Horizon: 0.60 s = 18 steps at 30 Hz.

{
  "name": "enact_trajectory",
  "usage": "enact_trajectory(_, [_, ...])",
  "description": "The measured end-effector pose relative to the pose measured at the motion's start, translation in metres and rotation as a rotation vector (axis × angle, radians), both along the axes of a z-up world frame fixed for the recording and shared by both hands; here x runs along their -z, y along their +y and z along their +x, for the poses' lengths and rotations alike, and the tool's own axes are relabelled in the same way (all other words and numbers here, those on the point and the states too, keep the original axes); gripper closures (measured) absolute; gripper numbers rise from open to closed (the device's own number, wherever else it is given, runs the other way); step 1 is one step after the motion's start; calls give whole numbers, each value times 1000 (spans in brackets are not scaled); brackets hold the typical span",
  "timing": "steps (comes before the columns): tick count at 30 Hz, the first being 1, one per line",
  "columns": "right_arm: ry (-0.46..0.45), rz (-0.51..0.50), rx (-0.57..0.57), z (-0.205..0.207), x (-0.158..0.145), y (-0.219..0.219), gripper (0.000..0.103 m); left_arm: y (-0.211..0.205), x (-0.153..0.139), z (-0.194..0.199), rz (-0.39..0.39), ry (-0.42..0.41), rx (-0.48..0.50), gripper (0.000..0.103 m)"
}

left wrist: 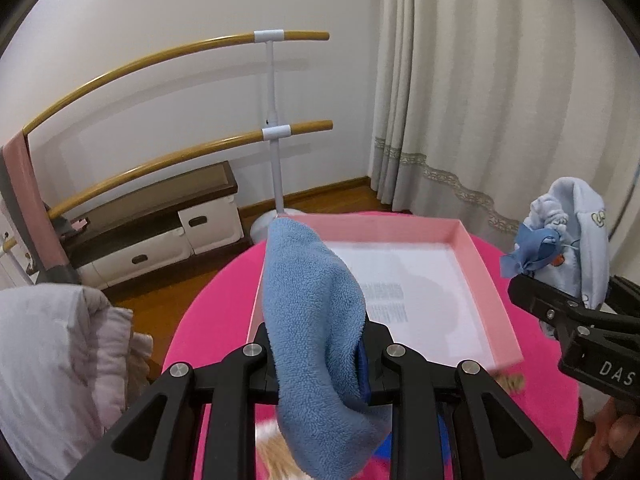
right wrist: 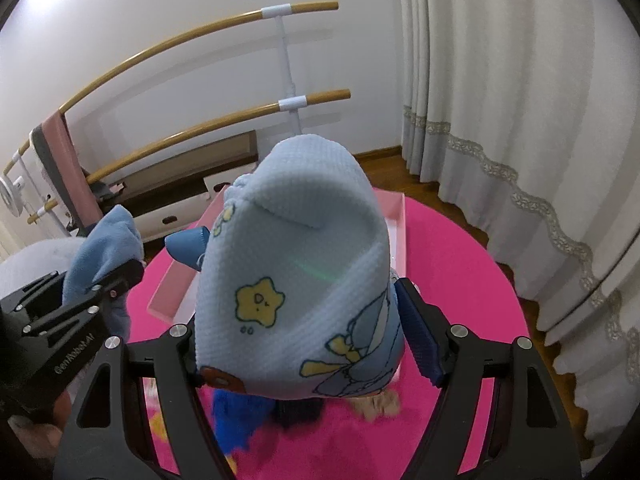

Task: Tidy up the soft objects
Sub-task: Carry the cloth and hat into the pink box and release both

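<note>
Your round pink table (left wrist: 532,392) carries one pink box (left wrist: 486,280). Your right claw (right wrist: 298,340) clamps one pale-blue printed cloth (right wrist: 296,264), raised over it. Your left claw (left wrist: 320,354) pinches one blue terry towel (left wrist: 312,304) at the box's near-left rim.

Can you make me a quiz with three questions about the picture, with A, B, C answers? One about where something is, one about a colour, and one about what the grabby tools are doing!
1. Where is the pink box?
A. on the pink round table
B. on the floor
C. on the wooden bar

2. What colour are the stars on the pale blue cloth?
A. red
B. yellow
C. green

3. What is the left tool doing?
A. open, holding nothing
B. lying on the table
C. shut on the blue fluffy towel

Answers:
1 A, the box sits on the table.
2 B, the stars are yellow.
3 C, the blue fluffy towel is pinched between its fingers; the right tool grips the pale blue cloth.
</note>
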State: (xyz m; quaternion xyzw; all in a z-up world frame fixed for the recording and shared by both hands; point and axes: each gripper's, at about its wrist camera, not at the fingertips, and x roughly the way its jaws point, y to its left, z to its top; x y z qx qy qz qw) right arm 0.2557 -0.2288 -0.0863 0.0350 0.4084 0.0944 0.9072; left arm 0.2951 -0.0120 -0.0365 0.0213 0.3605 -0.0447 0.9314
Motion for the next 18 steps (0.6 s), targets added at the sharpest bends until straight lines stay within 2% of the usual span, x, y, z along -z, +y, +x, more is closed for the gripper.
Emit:
enact_trajectory(9, [64,-15,10,69,20,5,30,-36,13,93,17,48,1,81])
enact_trajectory(18, [110,-36,19,98,40,11,30,-45,38,171,19,111,-5,81])
